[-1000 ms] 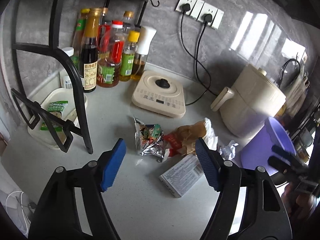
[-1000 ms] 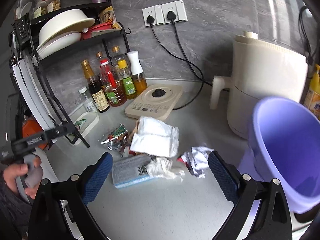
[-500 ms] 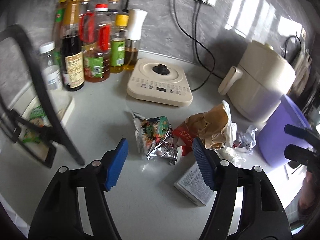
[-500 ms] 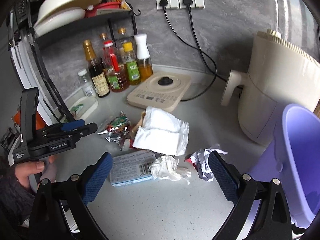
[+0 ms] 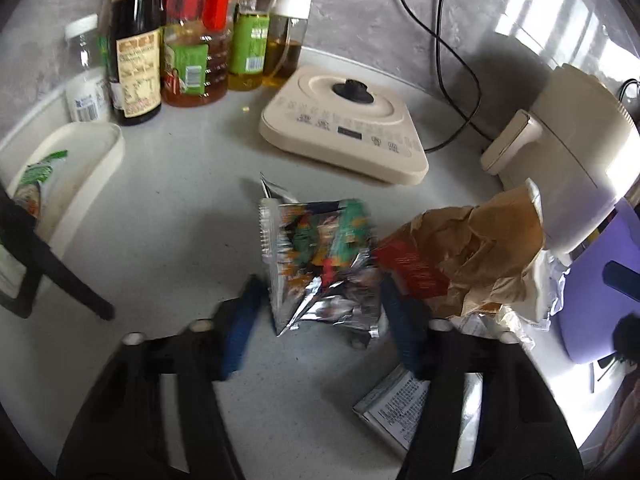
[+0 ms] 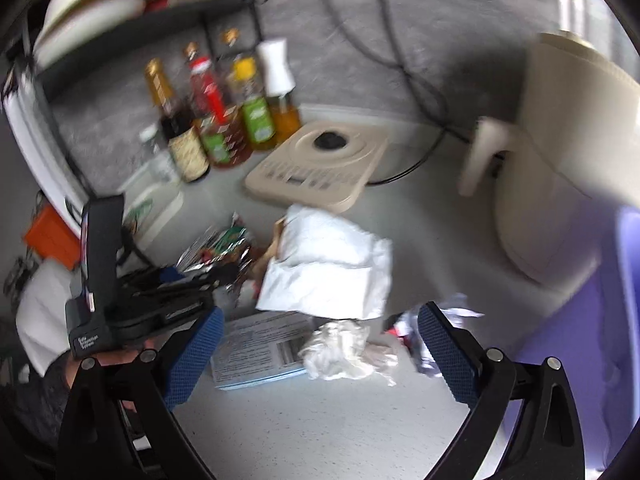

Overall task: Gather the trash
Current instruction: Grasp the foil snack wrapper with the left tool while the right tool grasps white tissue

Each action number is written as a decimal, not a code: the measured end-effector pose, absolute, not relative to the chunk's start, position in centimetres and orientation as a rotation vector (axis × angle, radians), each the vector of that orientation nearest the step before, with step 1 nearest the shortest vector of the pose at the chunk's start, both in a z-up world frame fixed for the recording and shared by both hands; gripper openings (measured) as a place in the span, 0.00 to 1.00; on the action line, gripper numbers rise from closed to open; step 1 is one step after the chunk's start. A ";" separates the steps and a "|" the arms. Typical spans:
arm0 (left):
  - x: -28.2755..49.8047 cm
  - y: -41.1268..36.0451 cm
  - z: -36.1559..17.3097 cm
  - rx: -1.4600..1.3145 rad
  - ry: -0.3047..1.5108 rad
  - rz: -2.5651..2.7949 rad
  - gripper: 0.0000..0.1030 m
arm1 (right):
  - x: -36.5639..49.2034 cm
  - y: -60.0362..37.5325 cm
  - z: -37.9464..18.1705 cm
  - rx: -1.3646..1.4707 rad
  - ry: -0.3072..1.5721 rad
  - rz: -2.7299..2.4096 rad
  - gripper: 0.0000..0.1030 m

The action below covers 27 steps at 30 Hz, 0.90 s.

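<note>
Countertop [image 5: 168,240]: pale speckled stone, carrying the appliances and a heap of litter in the middle.
Air fryer [image 5: 576,152]: cream, at the right against the grey wall, handle turned toward the heap.
Purple bin [image 6: 580,344]: at the far right edge, standing just beside the air fryer.
Induction cooker [image 5: 344,128]: cream slab behind the heap, black knob on top, cord running up the wall.
Sauce bottles [image 5: 192,40]: clustered at the back left, upright, beside the induction cooker.
White tray [image 5: 92,168]: left of the heap, under the black rack leg, with a green-printed packet lying in it.
Brown paper bag [image 5: 480,248]: crumpled, right part of the heap, white on the side seen from the right wrist view; a red wrapper pokes out beneath it.
Foil snack packet [image 5: 320,264]: silver with green and red print, left part of the heap, lying flat, touching the red wrapper.
Cardboard box [image 6: 260,344]: printed, flat on the counter at the near edge of the heap.
White tissue wad [image 6: 344,352]: resting partly on the box.
Crumpled wrapper [image 6: 436,328]: near the purple bin, close to the right finger pad.
Left gripper [image 5: 320,328]: spread wide, blue pads on either side of the foil snack packet, nothing pinched.
Right gripper [image 6: 320,364]: spread wide above the box and tissue, holding nothing.
</note>
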<state>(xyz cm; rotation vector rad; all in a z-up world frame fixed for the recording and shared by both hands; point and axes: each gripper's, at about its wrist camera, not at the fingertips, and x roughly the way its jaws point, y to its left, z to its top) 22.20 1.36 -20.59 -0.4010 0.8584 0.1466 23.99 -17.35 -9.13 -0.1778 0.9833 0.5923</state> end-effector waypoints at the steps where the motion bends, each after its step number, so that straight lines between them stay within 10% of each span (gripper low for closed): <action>1: 22.3 1.5 -20.8 -0.415 0.865 0.144 0.23 | 24.1 -16.8 -9.4 -0.187 0.993 0.600 0.92; 6: 21.5 1.6 -20.1 -0.432 0.826 0.098 0.05 | 25.0 -15.0 -10.1 -0.208 1.008 0.600 0.88; 27: 19.1 1.5 -14.6 -0.383 0.717 0.080 0.05 | 30.5 -20.5 -10.1 -0.016 1.073 0.424 0.55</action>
